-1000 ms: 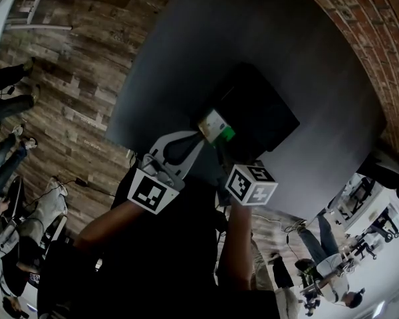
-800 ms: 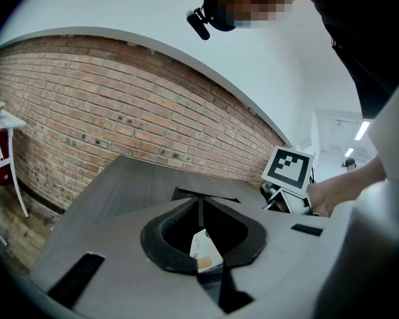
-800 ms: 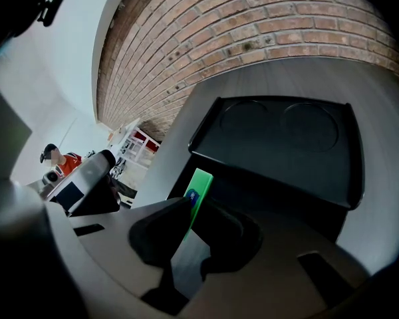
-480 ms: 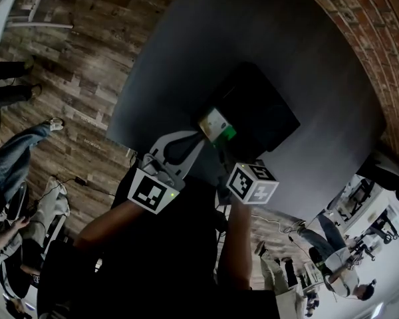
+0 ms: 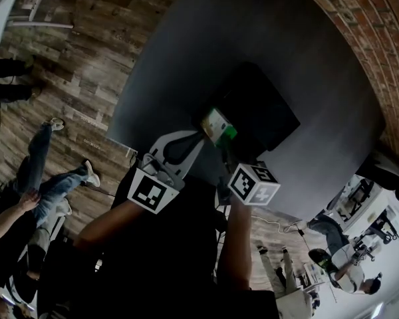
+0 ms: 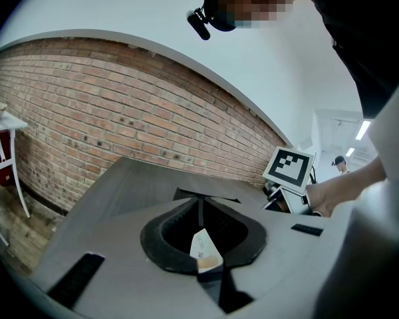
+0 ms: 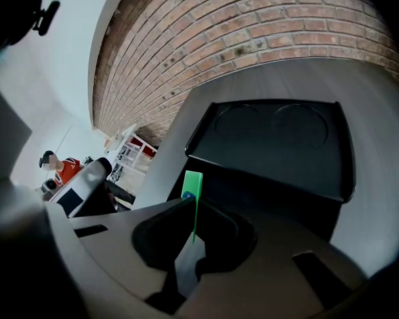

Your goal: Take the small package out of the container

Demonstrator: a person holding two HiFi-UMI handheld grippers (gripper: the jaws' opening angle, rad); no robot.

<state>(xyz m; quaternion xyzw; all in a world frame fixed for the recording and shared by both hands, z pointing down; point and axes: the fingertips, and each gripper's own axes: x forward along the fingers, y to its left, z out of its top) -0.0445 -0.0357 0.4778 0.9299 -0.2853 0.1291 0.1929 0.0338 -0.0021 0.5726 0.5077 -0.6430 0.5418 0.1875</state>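
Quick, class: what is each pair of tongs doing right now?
Left tongs: shut on the packet.
Right tongs: shut on the same packet.

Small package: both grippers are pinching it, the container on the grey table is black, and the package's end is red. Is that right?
Not quite. The end of the small package is green, not red, as the right gripper view shows. The rest holds: the left gripper and the right gripper both pinch it, and the container on the grey table is black.
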